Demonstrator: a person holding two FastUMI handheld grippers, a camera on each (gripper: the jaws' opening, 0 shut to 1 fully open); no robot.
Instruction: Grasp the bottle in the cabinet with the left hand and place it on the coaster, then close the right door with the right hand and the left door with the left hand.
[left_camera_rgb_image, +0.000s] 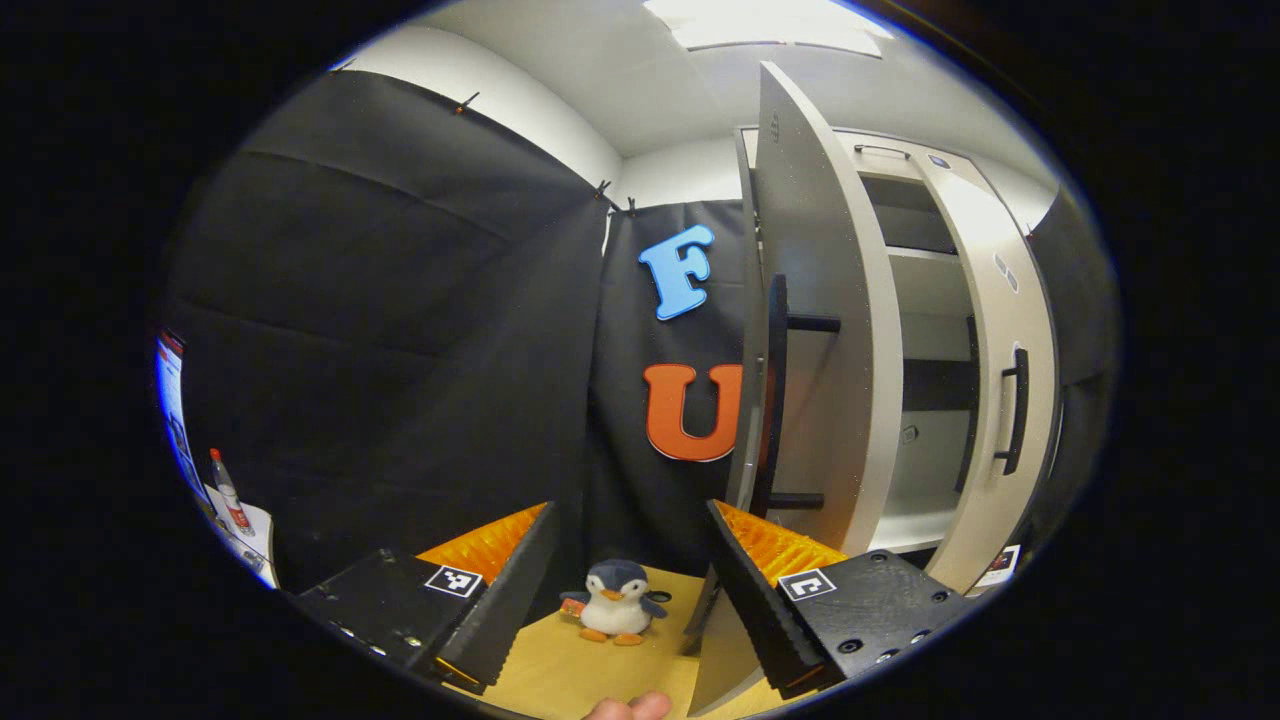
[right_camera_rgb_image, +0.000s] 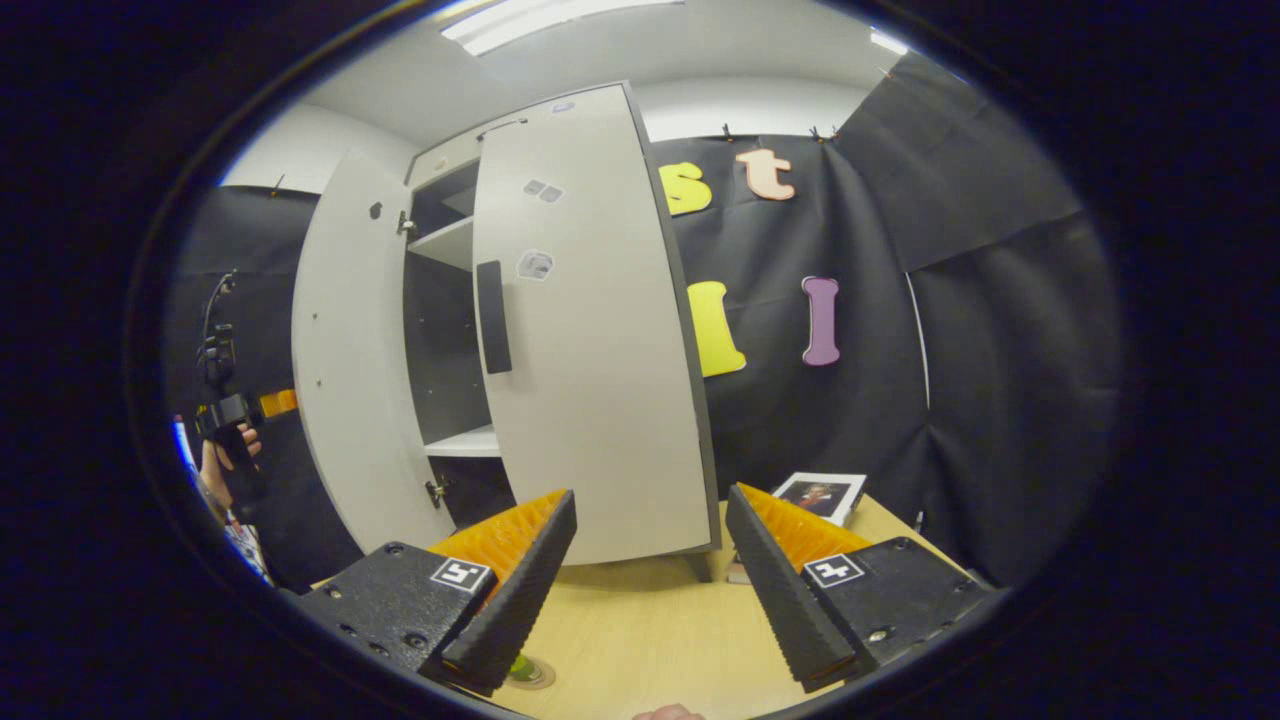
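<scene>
Fingers of our left gripper (left_camera_rgb_image: 630, 590) frame the bottom of the left gripper view, spread wide with nothing between them but a toy penguin (left_camera_rgb_image: 614, 600) sitting farther off on the wooden table (left_camera_rgb_image: 560, 670). Over in the right gripper view, our right gripper (right_camera_rgb_image: 650, 590) is just as released, jaws apart and grasping nothing.

Let's take the cabinet (right_camera_rgb_image: 450, 330) as our landmark. Its left door (left_camera_rgb_image: 820, 330) stands swung out toward us, edge-on, and its right door (right_camera_rgb_image: 590, 330) hangs open too, its dark handle (right_camera_rgb_image: 492, 316) facing us. Between the doors we see bare shelves (right_camera_rgb_image: 462, 443); no bottle stands on the parts we can see.

In front of the cabinet, low on the table just by our right gripper's left finger, we catch a round disc with something green on it (right_camera_rgb_image: 524, 668). It may be the coaster with the bottle on it, but it's too hidden to call. Left of the cabinet, a hand (right_camera_rgb_image: 222, 450) holds the other gripper.

Our read: the bottle step looks likely done, and both doors are still to close, right one first.
</scene>
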